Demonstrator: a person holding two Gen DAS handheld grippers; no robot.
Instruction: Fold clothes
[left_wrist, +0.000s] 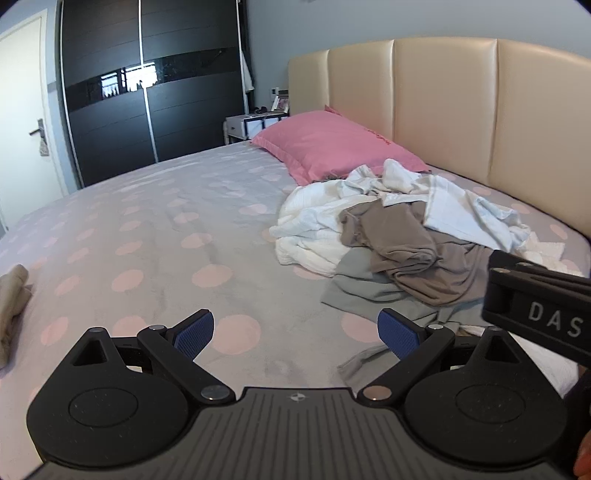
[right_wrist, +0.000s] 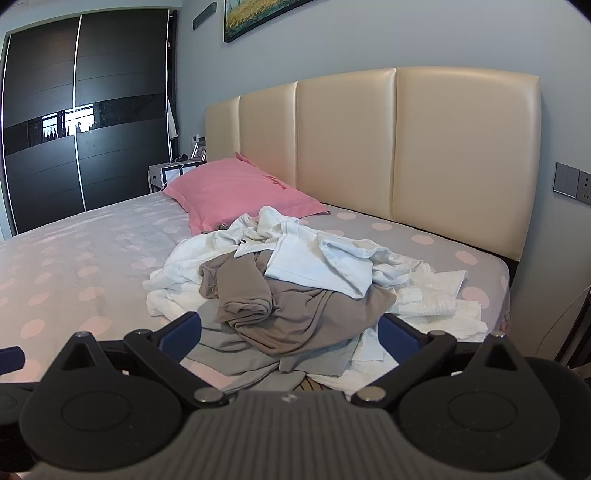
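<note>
the bed (left_wrist: 155, 236), in a grey sheet with pink dots, fills both views, backed by a cream padded headboard (left_wrist: 443, 110) and a dark sliding wardrobe (left_wrist: 147, 81). only the right wrist view shows a framed picture (right_wrist: 266, 13) on the wall above and a grey switch panel (right_wrist: 572, 184) right of the headboard; only the left wrist view shows a pale door (left_wrist: 26, 110) with a handle and a beige garment (left_wrist: 13, 306) lying apart at the bed's left edge. a pink pillow (left_wrist: 332, 144) lies against the headboard, a small nightstand (left_wrist: 243, 125) beyond it. the pile of clothes (right_wrist: 295, 280), white, taupe and grey pieces unfolded in 1 heap, sits on the bed just in front of the pillow. the left claw (left_wrist: 295, 334) hangs released above bare sheet, beside the pile. the right claw (right_wrist: 290, 338) is spread wide over the pile's near edge, gripping nothing.
</note>
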